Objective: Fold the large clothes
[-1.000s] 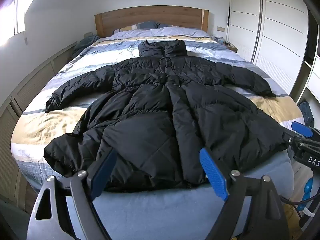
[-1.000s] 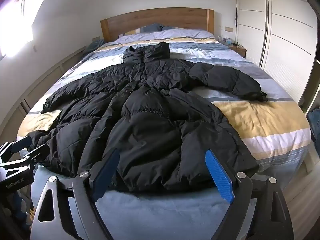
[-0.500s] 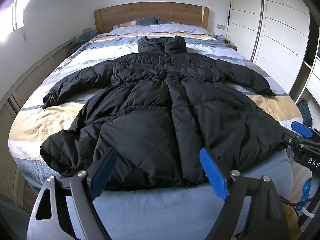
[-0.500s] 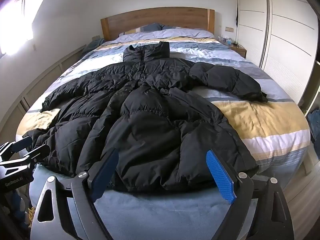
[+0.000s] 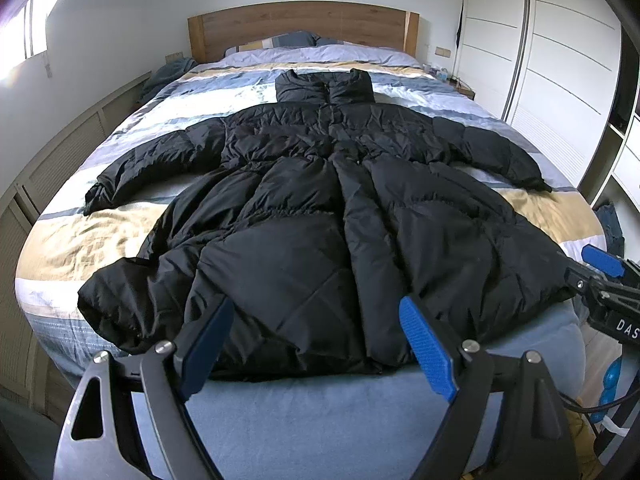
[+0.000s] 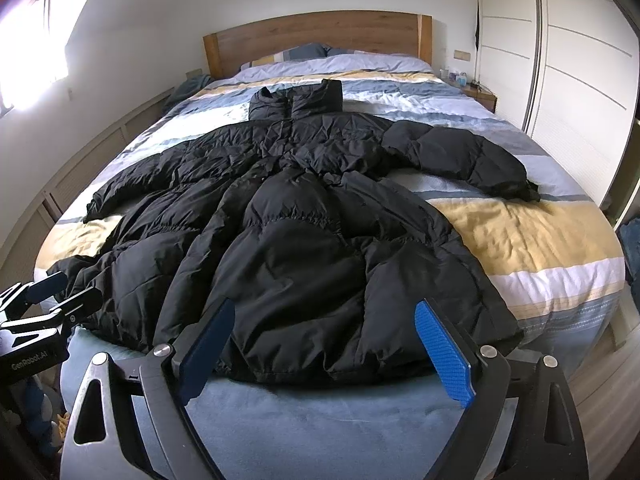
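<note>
A long black puffer coat (image 5: 320,220) lies front up on the striped bed (image 5: 100,232), collar toward the headboard, both sleeves spread outward, hem at the foot end. My left gripper (image 5: 316,312) hovers open just short of the hem's left half, nothing between its blue pads. Seen from the right wrist, the coat (image 6: 320,240) fills the bed (image 6: 520,232), and my right gripper (image 6: 323,308) stands open before the hem's right half, also empty. Each gripper shows in the other's view: the right gripper (image 5: 600,276) by the hem's right corner, the left gripper (image 6: 52,296) by the left corner.
A blue-grey blanket (image 5: 320,412) covers the bed's foot under the hem. A wooden headboard (image 5: 304,24) and pillows (image 5: 288,40) stand at the far end. White wardrobe doors (image 5: 560,80) line the right side, low slatted cabinets (image 5: 60,160) the left. A nightstand (image 6: 480,96) stands far right.
The left wrist view has shifted slightly, with the coat sitting a little lower and larger in frame. The coat itself and the right gripper have not moved.
</note>
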